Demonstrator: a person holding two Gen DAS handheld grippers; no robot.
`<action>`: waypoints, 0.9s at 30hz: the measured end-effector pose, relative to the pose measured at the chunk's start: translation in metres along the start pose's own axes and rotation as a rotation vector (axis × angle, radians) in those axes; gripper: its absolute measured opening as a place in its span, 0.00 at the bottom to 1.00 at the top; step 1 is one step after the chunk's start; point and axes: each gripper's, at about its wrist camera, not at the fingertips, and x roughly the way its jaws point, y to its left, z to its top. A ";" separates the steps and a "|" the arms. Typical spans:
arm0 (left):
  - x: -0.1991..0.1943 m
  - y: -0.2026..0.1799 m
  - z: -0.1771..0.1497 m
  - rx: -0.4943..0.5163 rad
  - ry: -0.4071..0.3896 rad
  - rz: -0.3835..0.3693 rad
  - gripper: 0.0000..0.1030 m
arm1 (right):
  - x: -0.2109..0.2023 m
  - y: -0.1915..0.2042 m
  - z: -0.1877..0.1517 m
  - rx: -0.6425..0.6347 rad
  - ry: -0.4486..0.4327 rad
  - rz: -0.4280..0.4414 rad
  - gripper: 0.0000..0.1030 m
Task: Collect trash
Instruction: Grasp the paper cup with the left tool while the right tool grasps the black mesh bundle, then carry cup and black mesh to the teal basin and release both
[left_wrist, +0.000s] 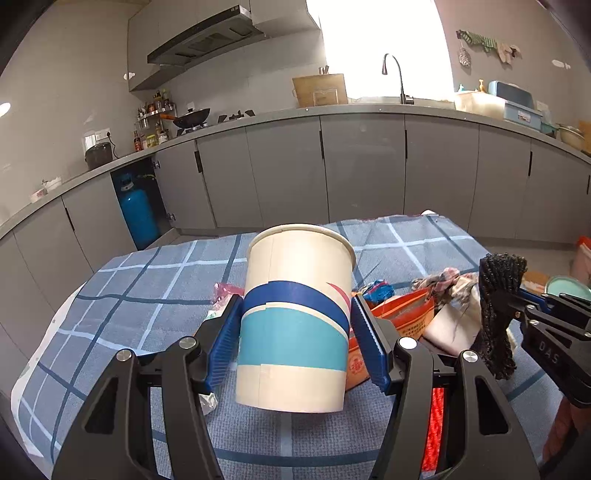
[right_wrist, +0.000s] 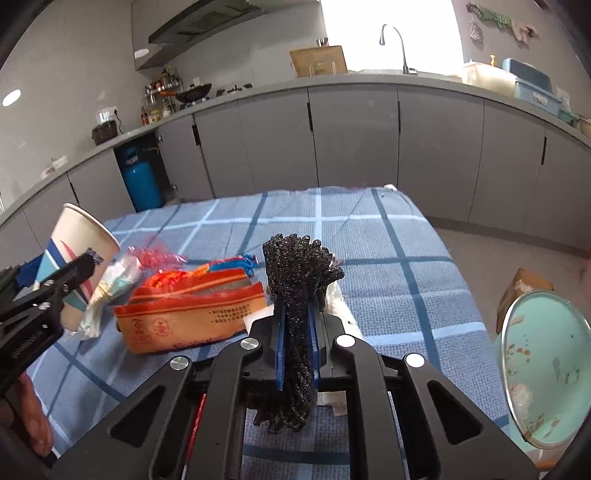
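Trash: left tongs (left_wrist: 295, 332) grip a paper cup (left_wrist: 295, 314), right tongs (right_wrist: 297, 317) clamp black mesh (right_wrist: 295, 295), its lower end hidden.

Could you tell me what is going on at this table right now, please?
A person is clearing trash with two handheld grippers. The left gripper holds a paper cup lifted off the checked tablecloth. The right gripper is shut on a black mesh wad. An orange packet and other wrappers lie on the cloth.

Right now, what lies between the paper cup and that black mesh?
In the right wrist view, crumpled wrappers and an orange packet lie between the paper cup and the black mesh.
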 end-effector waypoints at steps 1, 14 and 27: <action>-0.002 -0.002 0.002 0.002 -0.006 -0.002 0.57 | -0.006 -0.001 0.002 0.003 -0.014 0.003 0.11; -0.026 -0.087 0.027 0.068 -0.065 -0.137 0.58 | -0.067 -0.060 0.018 0.057 -0.131 -0.100 0.11; -0.024 -0.198 0.034 0.138 -0.054 -0.327 0.58 | -0.091 -0.158 -0.004 0.170 -0.130 -0.255 0.11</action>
